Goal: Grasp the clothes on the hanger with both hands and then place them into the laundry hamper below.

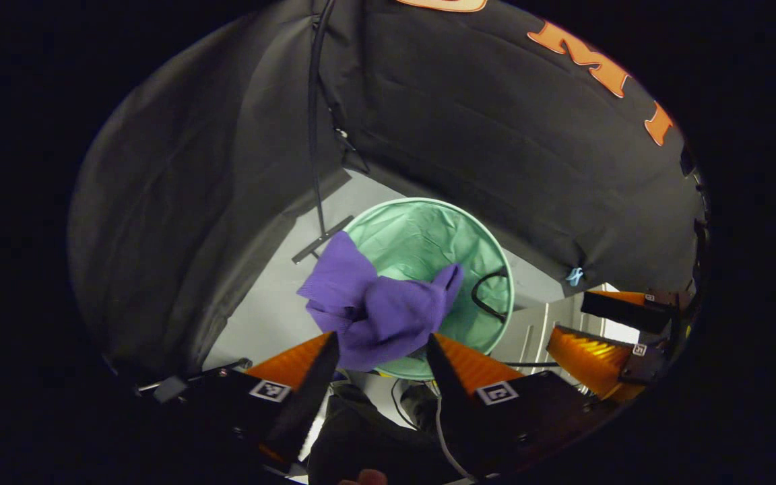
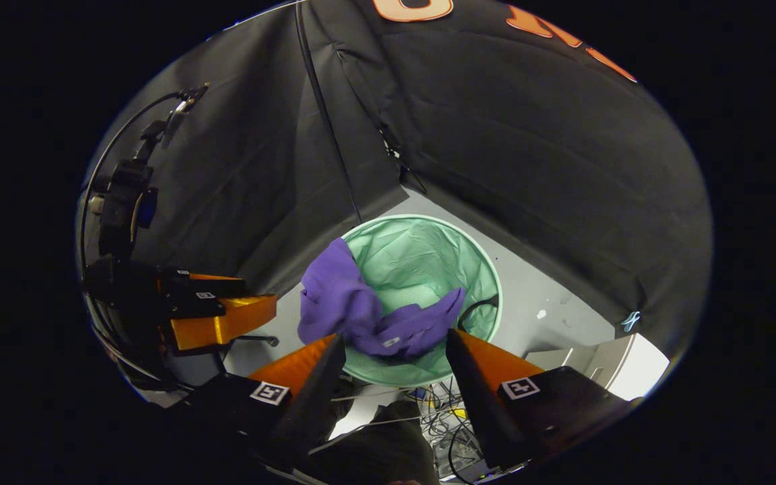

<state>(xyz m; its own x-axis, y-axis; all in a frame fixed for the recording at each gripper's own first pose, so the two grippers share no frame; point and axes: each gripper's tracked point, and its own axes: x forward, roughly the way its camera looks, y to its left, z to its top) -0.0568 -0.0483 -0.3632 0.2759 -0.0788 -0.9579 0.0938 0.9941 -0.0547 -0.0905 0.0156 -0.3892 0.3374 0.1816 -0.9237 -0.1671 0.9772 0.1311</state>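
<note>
In the left gripper view, the left hand-held gripper [image 1: 381, 353] points down with its two fingers spread wide and nothing between them. Below it stands the green laundry hamper [image 1: 496, 256], round and open-topped, on a pale floor [image 1: 267, 310]. The purple garment [image 1: 374, 306] lies draped over the hamper's near-left rim, part of it bunched inside and part hanging outside toward the floor. A black cord loop [image 1: 486, 296] shows inside the hamper on its right wall. At the right edge, the right hand-held gripper [image 1: 603, 337] sits farther off, fingers apart.

In the right gripper view, the right hand-held gripper [image 2: 395, 357] also hangs above the hamper [image 2: 482, 269], its fingers wide and holding nothing. The purple garment [image 2: 341, 303] rests across the hamper's left and near rim, one sleeve-like end reaching toward the middle. The left hand-held gripper [image 2: 226, 316] shows at the left, well apart from the cloth. Tangled cables [image 2: 442, 424] lie on the floor below.
</note>
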